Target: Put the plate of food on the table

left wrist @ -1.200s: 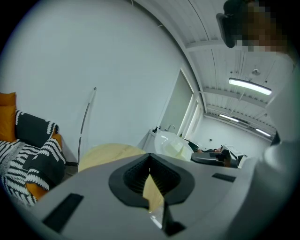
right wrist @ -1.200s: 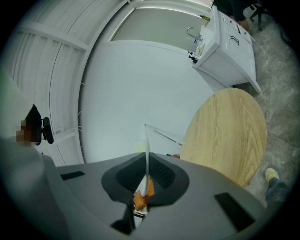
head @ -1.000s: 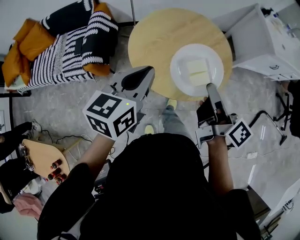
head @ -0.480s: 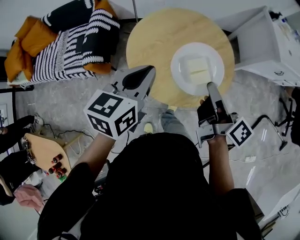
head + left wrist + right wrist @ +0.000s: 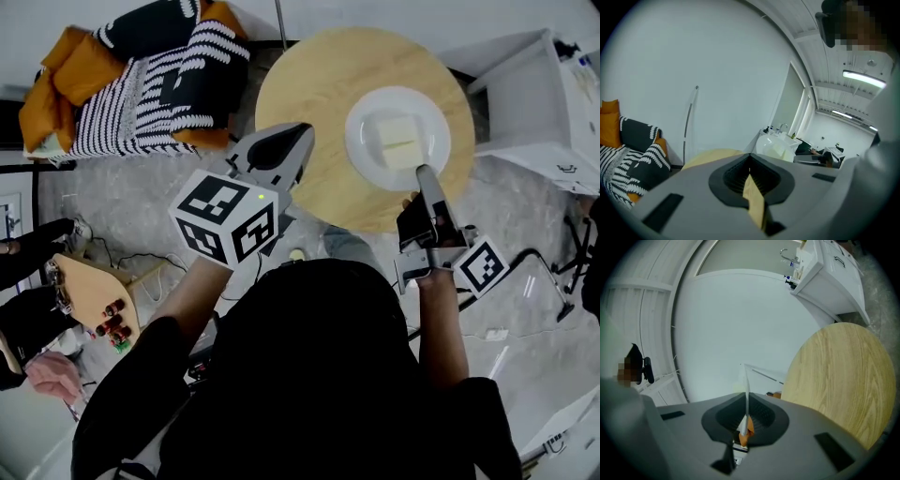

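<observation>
A white plate (image 5: pixel 397 139) with pale yellow food pieces (image 5: pixel 396 141) is over the right half of the round wooden table (image 5: pixel 319 84). I cannot tell whether it touches the tabletop. My right gripper (image 5: pixel 422 173) is shut on the plate's near rim. In the right gripper view the plate (image 5: pixel 745 385) shows edge-on as a thin white blade rising from the jaws (image 5: pixel 743 420), with the table (image 5: pixel 843 376) to the right. My left gripper (image 5: pixel 298 139) hangs at the table's left edge, jaws together and empty. It (image 5: pixel 750 164) looks across the table (image 5: pixel 710 157).
An armchair with striped, black and orange cushions (image 5: pixel 141 80) stands left of the table. A white cabinet (image 5: pixel 539 108) stands close on the right. At the far left, another person's hands (image 5: pixel 42 314) are at a small wooden board (image 5: pixel 89 309). Cables lie on the floor.
The plate and my right gripper have moved farther in from the table's near edge. The left gripper has come a little closer to the table's rim.
</observation>
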Demonstrator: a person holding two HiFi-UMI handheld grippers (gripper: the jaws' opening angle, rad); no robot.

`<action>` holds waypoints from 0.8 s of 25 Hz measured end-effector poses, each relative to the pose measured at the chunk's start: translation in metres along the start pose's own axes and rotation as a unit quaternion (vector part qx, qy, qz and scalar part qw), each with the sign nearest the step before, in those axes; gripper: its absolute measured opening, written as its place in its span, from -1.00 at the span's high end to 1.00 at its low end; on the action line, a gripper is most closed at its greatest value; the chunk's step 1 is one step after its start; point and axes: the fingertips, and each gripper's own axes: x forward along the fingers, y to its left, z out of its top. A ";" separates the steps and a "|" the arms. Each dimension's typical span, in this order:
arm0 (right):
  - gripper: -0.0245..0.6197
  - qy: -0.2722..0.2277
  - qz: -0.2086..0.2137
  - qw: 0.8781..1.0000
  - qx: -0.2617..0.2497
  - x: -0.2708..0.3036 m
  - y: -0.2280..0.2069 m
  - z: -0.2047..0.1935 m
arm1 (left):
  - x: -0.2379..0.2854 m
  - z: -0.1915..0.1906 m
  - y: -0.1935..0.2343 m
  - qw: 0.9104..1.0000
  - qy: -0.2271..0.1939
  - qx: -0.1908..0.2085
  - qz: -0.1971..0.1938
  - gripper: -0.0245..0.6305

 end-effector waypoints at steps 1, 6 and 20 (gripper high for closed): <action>0.87 0.000 0.002 1.000 0.000 0.001 0.000 0.001 | 0.000 0.002 0.001 1.000 -0.001 0.001 0.001 0.91; 0.87 0.005 0.005 1.000 0.008 0.002 0.002 0.002 | 0.003 0.011 -0.001 1.000 0.001 0.004 0.004 0.91; 0.87 0.042 0.007 0.999 0.033 0.005 -0.015 -0.001 | 0.011 0.011 0.004 0.999 0.022 0.007 0.033 0.91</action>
